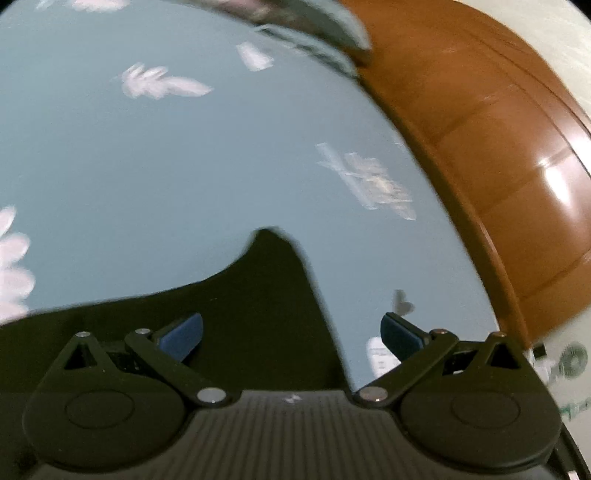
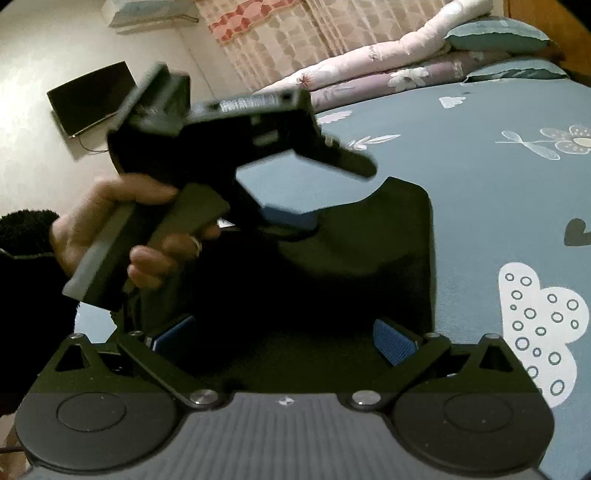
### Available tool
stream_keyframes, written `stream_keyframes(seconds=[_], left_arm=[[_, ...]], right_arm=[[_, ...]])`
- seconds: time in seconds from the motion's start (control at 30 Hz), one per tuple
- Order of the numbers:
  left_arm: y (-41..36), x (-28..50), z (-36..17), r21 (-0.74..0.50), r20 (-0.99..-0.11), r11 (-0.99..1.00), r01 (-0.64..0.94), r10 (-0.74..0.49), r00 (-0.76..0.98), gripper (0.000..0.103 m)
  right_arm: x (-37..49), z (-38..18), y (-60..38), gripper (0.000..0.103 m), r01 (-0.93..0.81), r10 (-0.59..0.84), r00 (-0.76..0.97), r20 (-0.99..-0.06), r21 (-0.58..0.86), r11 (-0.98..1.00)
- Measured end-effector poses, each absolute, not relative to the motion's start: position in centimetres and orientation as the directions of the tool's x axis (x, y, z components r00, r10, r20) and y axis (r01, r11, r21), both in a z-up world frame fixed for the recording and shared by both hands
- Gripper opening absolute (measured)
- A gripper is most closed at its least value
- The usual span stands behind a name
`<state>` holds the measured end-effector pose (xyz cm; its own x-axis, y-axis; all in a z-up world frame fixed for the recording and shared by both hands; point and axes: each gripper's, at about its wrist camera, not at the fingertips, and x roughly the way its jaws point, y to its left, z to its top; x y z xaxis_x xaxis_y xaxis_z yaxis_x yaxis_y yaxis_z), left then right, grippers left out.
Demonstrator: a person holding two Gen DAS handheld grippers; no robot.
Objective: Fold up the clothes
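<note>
A black garment (image 2: 351,258) lies spread on the blue patterned bedsheet (image 2: 480,177). My right gripper (image 2: 284,338) hovers over its near part, blue pads wide apart and nothing between them. A hand (image 2: 107,206) holds my left gripper (image 2: 317,192) above the garment's far left edge, blurred, its fingers apart. In the left wrist view the left gripper (image 1: 291,334) is open. The left pad is over the black garment (image 1: 258,295); the right pad is over bare bedsheet (image 1: 184,166).
A wooden bed frame (image 1: 498,147) runs along the sheet's right edge. Folded floral quilts (image 2: 369,62) and a blue pillow (image 2: 495,35) sit at the bed's far end. A dark screen (image 2: 92,98) and a curtain (image 2: 295,33) are beyond.
</note>
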<state>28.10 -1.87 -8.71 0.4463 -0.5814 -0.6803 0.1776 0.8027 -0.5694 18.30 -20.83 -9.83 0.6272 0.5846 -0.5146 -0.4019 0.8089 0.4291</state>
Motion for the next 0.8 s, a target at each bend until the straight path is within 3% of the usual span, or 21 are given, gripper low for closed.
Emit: stream_keyframes(seconds=[0.33,0.6,0.8], left_arm=[[0.8,22.1,-4.3,-0.572,-0.621,0.79,0.22,-0.592,0.513,0.102],[3.5,20.5,-9.1,-0.637,-0.601,0.762,0.12,-0.587,0.542,0.102],[3.3,19.8,-7.6,-0.604,-0.617,0.787,0.124,-0.561,0.552,0.102]], right_arm=[[18.6,-9.9,-21.4,0.103,-0.389,0.585,0.635,-0.504,0.445,0.807],[18.2,-10.2,-21.0,0.103,-0.376,0.573,0.628,-0.527,0.44,0.816],[17.8,-10.3,-21.0,0.103,-0.381,0.57,0.631,-0.526,0.43,0.818]])
